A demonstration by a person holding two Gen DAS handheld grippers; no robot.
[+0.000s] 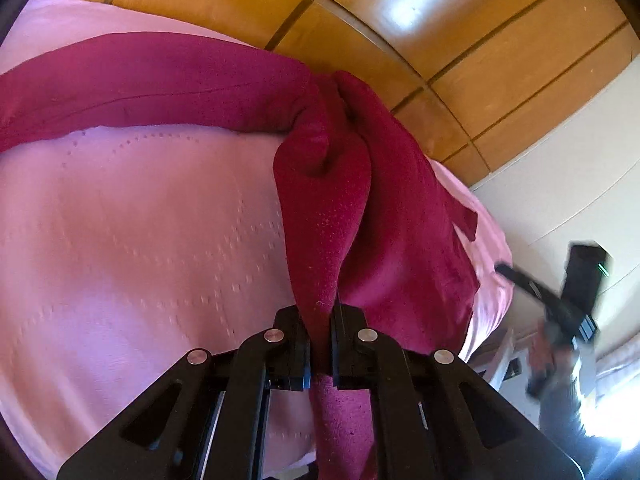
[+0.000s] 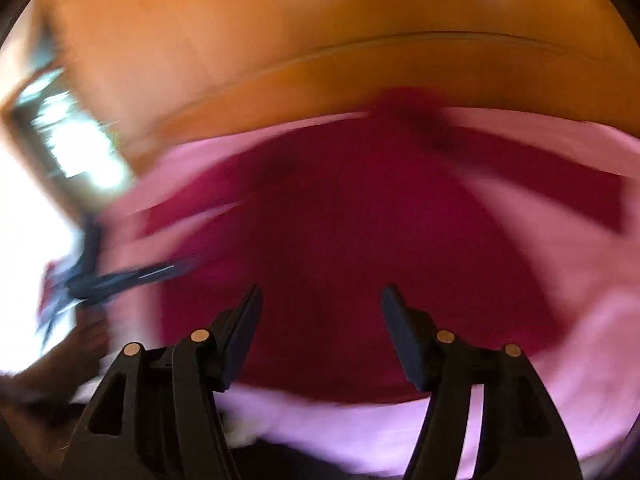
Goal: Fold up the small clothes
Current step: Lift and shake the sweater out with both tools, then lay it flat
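A dark magenta garment lies on a pink bedsheet. My left gripper is shut on a bunched edge of the garment, and the cloth runs up from its jaws in a lifted fold. One long part of the garment stretches to the left along the sheet. In the blurred right wrist view the garment spreads over the pink sheet. My right gripper is open and empty above its near edge. The left gripper shows at the left of that view.
A wooden headboard or wall panel rises behind the bed. The bed's edge falls away at the right, with a white wall beyond. The right gripper and hand show blurred there. A bright window is at the left.
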